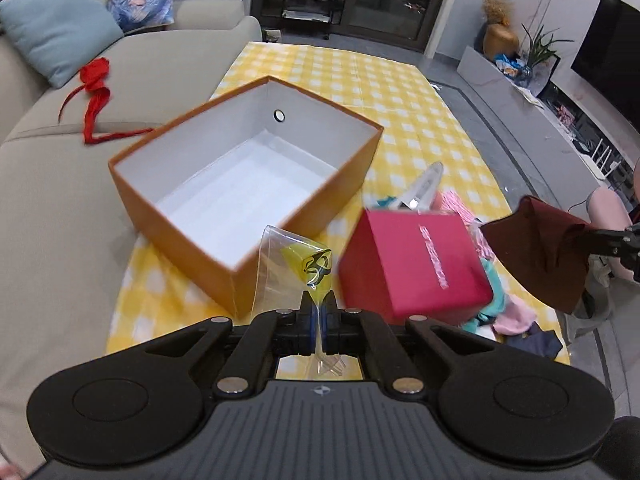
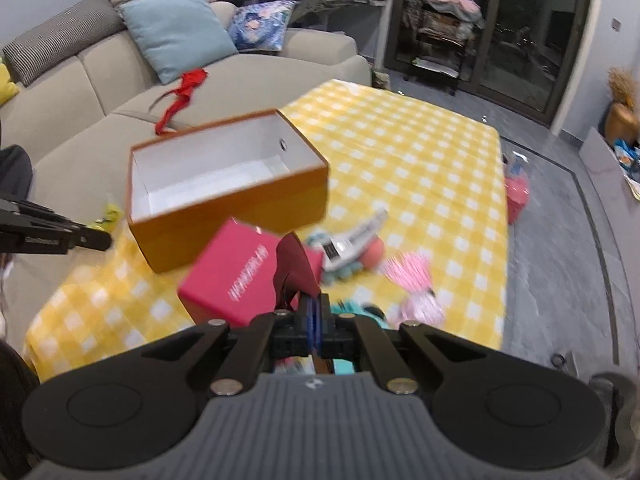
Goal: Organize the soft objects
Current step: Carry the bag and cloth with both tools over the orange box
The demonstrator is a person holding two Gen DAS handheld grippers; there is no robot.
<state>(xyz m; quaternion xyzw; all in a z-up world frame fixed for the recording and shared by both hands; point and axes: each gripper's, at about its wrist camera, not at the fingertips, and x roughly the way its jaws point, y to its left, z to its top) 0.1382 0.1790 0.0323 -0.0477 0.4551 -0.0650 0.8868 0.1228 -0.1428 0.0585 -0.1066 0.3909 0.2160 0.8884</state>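
The left gripper point(image 1: 319, 300) has its jaws closed tight on a clear plastic bag point(image 1: 280, 264) with a yellow-and-black item inside, held up just in front of the near corner of the orange box point(image 1: 188, 236). The right gripper point(image 2: 314, 306) has its jaws fully closed on a dark maroon cloth point(image 2: 294, 270), which hangs lifted above the surface, right of the orange box.

The orange box stands open, its white inside bare, with a round hole in its far wall. Just right of its near corner sits a pink-red box point(image 1: 416, 264) with pale lettering. Beyond that, still right of the orange box, lies a loose heap of soft things point(image 2: 360, 268): teal, pink and striped pieces, with a white packet on top; the blur hides the details.

All this rests on a yellow-and-white checked surface point(image 1: 400, 92). Left of the orange box runs a beige sofa point(image 1: 60, 184) bearing a red cloth point(image 1: 96, 92), a pale blue cushion point(image 1: 56, 28) and a patterned blue cushion point(image 1: 144, 0). Behind the orange box are dark glass doors point(image 2: 500, 24) and grey floor tiles.

Both grippers point downward at a slant toward the surface.
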